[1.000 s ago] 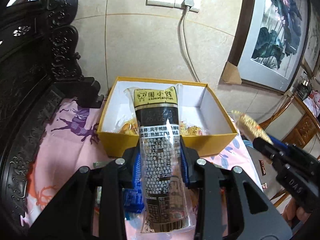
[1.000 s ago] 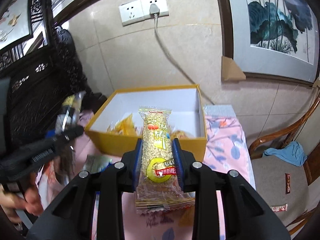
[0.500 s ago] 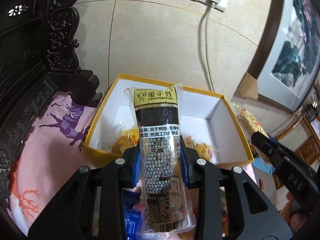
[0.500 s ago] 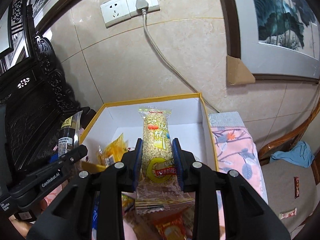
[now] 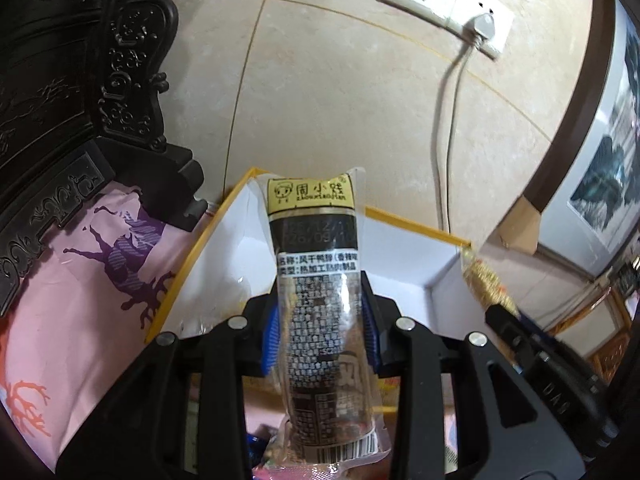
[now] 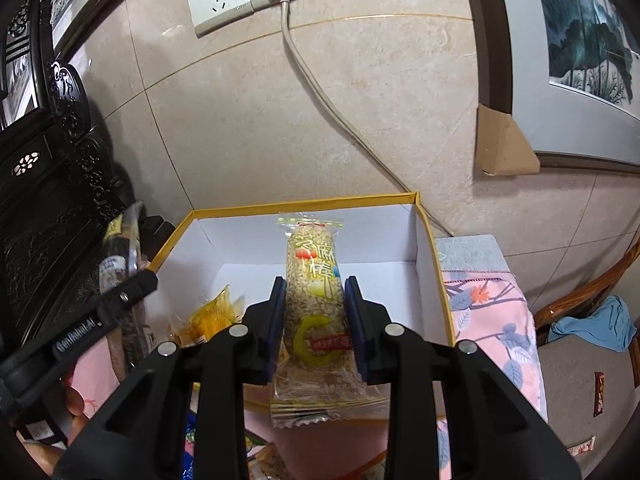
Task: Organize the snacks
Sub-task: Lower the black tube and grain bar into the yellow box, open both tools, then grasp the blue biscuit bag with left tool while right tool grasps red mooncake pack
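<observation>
A white box with a yellow rim [image 5: 416, 231] lies open on the pink cloth, straight ahead in both views. My left gripper [image 5: 320, 320] holds a long black packet with a yellow top [image 5: 316, 264] upright over the box's near left edge. Its jaws are opening, and the packet still stands between the blue pads. My right gripper [image 6: 316, 308] is shut on a sesame stick in a clear wrapper [image 6: 314, 276], over the near wall of the box [image 6: 304, 203]. Yellow wrapped snacks [image 6: 208, 316] lie inside. Each view shows the other gripper at its edge.
Dark carved wooden furniture [image 5: 80, 100] stands on the left. A white cord [image 6: 320, 92] hangs from the wall socket to behind the box. A framed painting [image 6: 580, 40] leans at the right, above a chair with a blue cloth [image 6: 596, 322]. Loose snacks lie under the grippers.
Both grippers have moved forward and a little down to the box, which now fills more of each view. The left gripper has rolled slightly. Both packets remain between the pads.
</observation>
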A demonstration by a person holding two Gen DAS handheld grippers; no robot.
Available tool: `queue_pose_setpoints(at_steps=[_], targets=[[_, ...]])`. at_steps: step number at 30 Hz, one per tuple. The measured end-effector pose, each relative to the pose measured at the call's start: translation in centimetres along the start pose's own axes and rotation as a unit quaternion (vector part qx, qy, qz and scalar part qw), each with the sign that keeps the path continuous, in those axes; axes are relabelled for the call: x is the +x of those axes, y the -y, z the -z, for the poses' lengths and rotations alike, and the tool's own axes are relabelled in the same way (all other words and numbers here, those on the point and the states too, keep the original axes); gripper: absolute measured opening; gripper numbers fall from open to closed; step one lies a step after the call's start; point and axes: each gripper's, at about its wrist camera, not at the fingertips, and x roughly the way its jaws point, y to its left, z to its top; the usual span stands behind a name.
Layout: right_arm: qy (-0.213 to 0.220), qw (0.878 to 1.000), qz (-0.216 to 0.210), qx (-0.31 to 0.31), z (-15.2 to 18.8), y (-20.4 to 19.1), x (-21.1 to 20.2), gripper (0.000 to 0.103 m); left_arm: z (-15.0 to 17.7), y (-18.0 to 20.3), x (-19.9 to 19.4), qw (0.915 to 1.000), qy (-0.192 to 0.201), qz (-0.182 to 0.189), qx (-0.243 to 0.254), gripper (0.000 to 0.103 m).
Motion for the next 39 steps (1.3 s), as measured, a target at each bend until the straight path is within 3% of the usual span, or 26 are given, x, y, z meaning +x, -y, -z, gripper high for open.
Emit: queue_pose_setpoints(at_steps=[6,10,16,26,28,31,39], targets=[[-0.005,1.000,0.001,0.002,-0.1,0.3,1.8,0.030,-0.9,-0.1,1.9,0.9999,0.001,-0.007,-0.013,0.037],[-0.013,1.000,0.000,0.002,-0.1,0.5,2.3,0.035,-1.0,-0.6,2.9,0.9992,-0.003,-0.018,-0.035,0.050],[-0.019,1.000,-0.009,0.012,-0.1,0.8,1.8,0.037,-1.3,-0.8,2.7,0.9987,0.008,-0.019,-0.046,0.059],[-0.014,0.999,-0.023,0.026,1.0,0.9,-1.9,0.037,-1.2,-0.3,0.2,0.9997,0.014,-0.015,-0.010,0.062],[-0.017,0.999,-0.022,0.023,1.7,1.4,-2.9,0.037,-0.9,-0.2,-0.9,0.9997,0.017,-0.015,0.006,0.070],[-0.034,0.999,-0.018,0.021,3.5,2.4,-4.5,0.037,0.2,-0.2,-2.9,0.9989,0.011,-0.020,0.042,0.078],[-0.143,0.989,-0.019,0.035,11.1,4.2,-5.9,0.045,6.3,-2.2,-7.0,0.9923,-0.056,-0.051,0.098,0.084]])
